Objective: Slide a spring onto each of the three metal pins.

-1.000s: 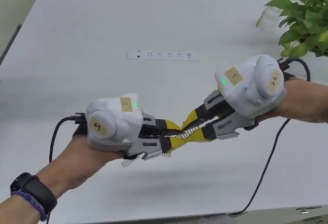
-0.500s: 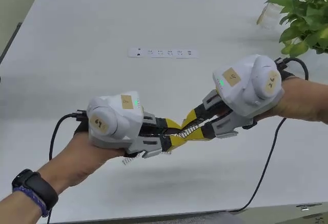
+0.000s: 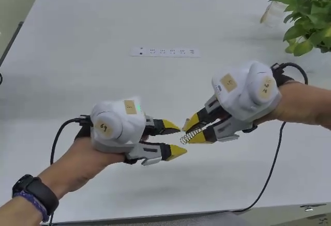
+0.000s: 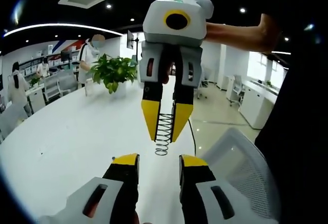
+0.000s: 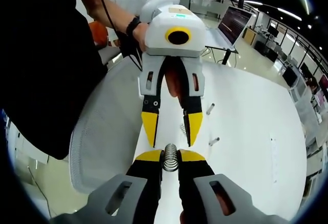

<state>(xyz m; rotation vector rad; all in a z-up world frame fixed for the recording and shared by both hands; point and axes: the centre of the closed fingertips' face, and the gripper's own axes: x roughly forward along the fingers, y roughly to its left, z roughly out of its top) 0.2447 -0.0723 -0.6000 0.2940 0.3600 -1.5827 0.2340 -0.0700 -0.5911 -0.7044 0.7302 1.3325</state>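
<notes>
We see the left gripper [image 3: 180, 140] now drawn back from the right gripper [image 3: 187, 134]. A second ago their yellow tips were crossed together over the spring [image 3: 191, 133], and bare table now shows between the two pairs. The left gripper's jaws now stand apart with nothing between them, and the spring sits pinched in the right gripper's jaws alone.

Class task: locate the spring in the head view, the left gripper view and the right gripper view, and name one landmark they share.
Head view: spring at centre, between the right tool's yellow tips.
Left gripper view: spring at centre, between the right tool's tips.
Right gripper view: spring bottom centre, end-on, pinched in its own tips.
Shared landmark: the white table.
</notes>
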